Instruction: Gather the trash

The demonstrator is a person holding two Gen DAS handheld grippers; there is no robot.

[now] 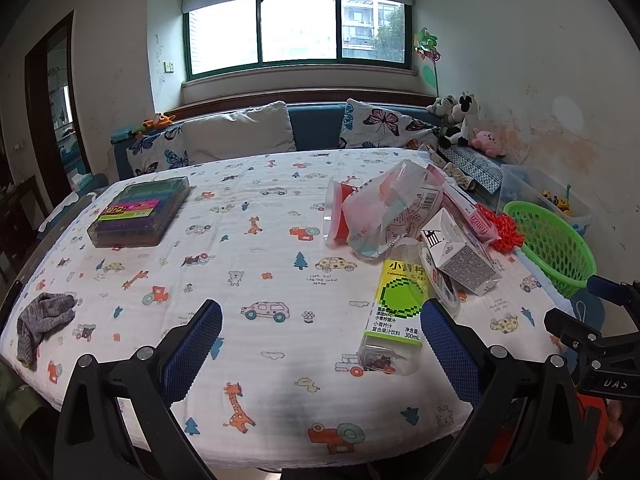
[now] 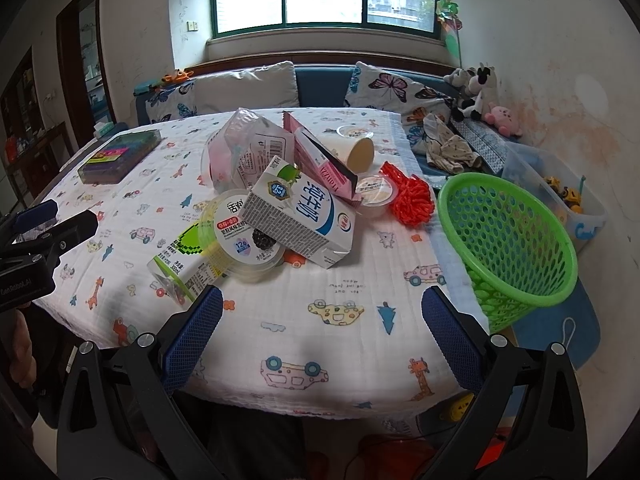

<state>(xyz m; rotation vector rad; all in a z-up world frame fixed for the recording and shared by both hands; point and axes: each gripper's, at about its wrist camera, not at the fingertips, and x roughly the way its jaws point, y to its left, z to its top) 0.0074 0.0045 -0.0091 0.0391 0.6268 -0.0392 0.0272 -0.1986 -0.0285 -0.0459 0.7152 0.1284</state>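
A pile of trash lies on the cartoon-print tablecloth (image 2: 340, 280): a clear juice bottle with a green label (image 1: 396, 304) (image 2: 188, 256), a white milk carton (image 2: 300, 216) (image 1: 456, 256), a yogurt cup (image 2: 244, 236), a clear plastic bag (image 1: 384, 208) (image 2: 248, 144), a pink packet (image 2: 320, 156), a paper cup (image 2: 358, 152), a lidded cup (image 2: 374, 190) and a red mesh ball (image 2: 412, 196). A green basket (image 2: 508, 240) (image 1: 552, 248) stands at the table's right edge. My left gripper (image 1: 322, 328) is open, near the bottle's base. My right gripper (image 2: 322, 316) is open and empty, short of the pile.
A box of coloured markers (image 1: 140, 212) sits at the far left and a grey cloth (image 1: 42, 320) at the near left edge. A sofa with butterfly cushions (image 1: 380, 124) runs behind the table. A clear toy bin (image 2: 560, 192) stands beyond the basket.
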